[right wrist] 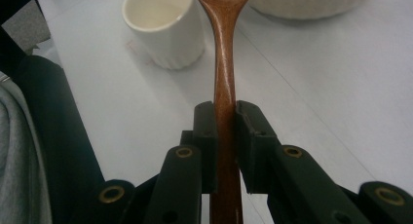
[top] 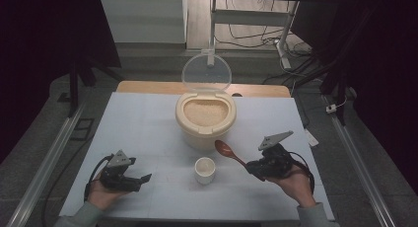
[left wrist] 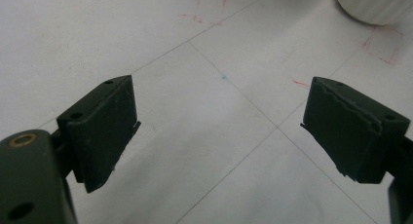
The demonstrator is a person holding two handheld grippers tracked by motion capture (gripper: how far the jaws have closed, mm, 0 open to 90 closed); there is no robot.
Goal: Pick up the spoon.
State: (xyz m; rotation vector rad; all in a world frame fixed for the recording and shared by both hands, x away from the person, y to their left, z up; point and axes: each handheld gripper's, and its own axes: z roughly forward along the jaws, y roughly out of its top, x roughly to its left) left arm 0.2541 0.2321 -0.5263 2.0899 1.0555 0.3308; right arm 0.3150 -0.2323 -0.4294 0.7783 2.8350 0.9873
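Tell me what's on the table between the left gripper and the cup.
Nothing: the high view shows bare table between the left gripper and the cup.

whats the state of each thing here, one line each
rice bin: open, filled with rice
clear lid: flipped up
small cup: upright, looks empty
wooden spoon: clamped by its handle, bowl empty
left claw: open, nothing in it
right claw: shut on the spoon

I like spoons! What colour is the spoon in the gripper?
Reddish brown wood, glossy. The spoon shows best in the right gripper view.
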